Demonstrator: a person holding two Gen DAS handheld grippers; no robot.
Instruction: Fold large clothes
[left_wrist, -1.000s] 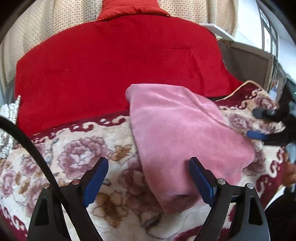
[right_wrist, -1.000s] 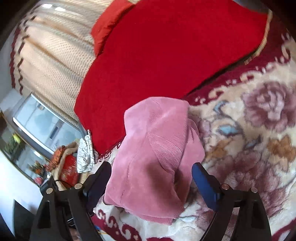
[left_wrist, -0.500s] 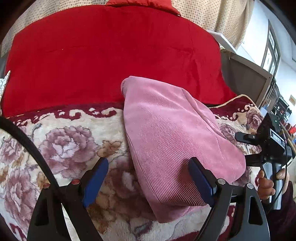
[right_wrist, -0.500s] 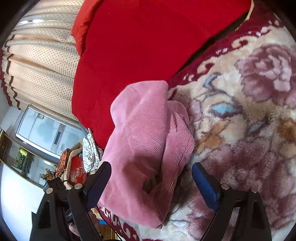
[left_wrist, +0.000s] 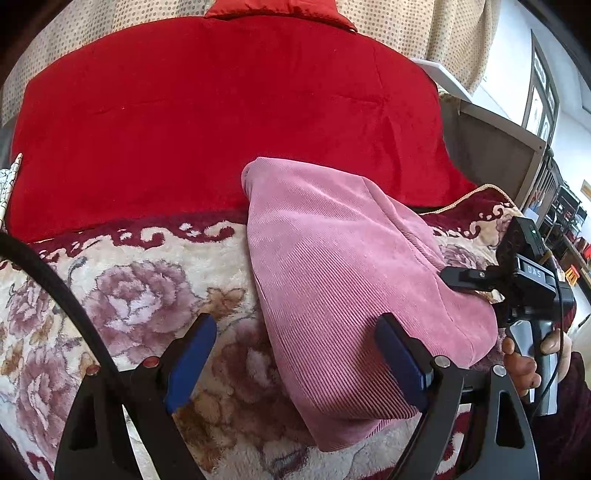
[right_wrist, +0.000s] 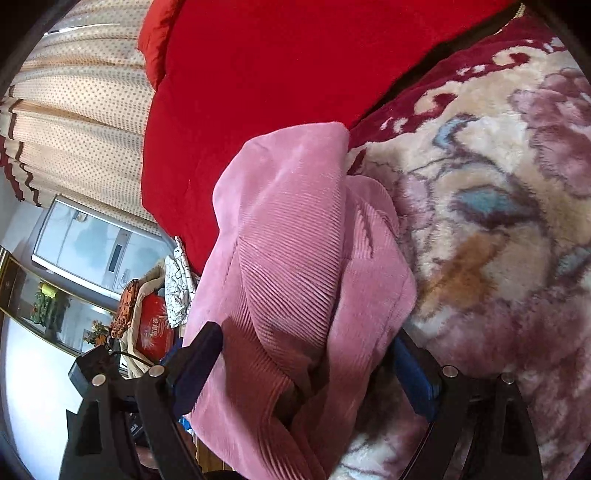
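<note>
Since the earlier frame, the right tool (right_wrist: 299, 373) has been lowered toward the pink corduroy garment (right_wrist: 291, 266).

Left wrist view: the left tool (left_wrist: 291, 360) is spread, the garment's (left_wrist: 351, 280) long axis running away from it across the floral blanket (left_wrist: 122, 291).

Right wrist view: spread jaws straddle the garment's near end, unpinched. "DAS" is legible on the right tool (left_wrist: 524, 280).

The left wrist camera looks forward and down past its own fingers (left_wrist: 192, 354), close over the pink corduroy garment (left_wrist: 343, 280), toward the red blanket (left_wrist: 221, 122). The right wrist camera sits closer still, rolled sideways, at the garment's (right_wrist: 295, 258) opposite end. Both views share the garment, the red blanket (right_wrist: 277, 66) and the floral blanket (left_wrist: 122, 295).
</note>
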